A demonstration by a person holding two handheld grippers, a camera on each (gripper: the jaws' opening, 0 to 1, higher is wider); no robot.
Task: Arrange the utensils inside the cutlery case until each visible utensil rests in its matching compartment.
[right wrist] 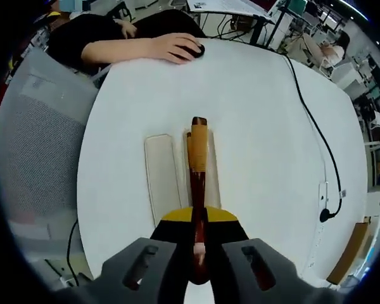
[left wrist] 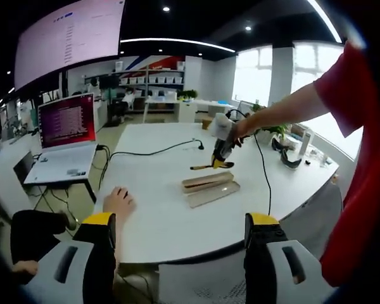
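Right gripper (right wrist: 198, 244) clamps a dark wooden utensil (right wrist: 197, 166), pointing toward 12 o'clock above the cutlery case (right wrist: 162, 174), seemingly not touching. Left gripper (left wrist: 180, 237) stands agape, well away.

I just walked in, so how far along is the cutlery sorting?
Nothing looks finished yet. The right gripper holds a wooden-handled utensil above the open cutlery case on the white table. Left gripper is idle. Placing it remains.

Left tongs (left wrist: 178, 237) jaws parted, right tongs (right wrist: 197, 235) clamped (arm outstretched), held high
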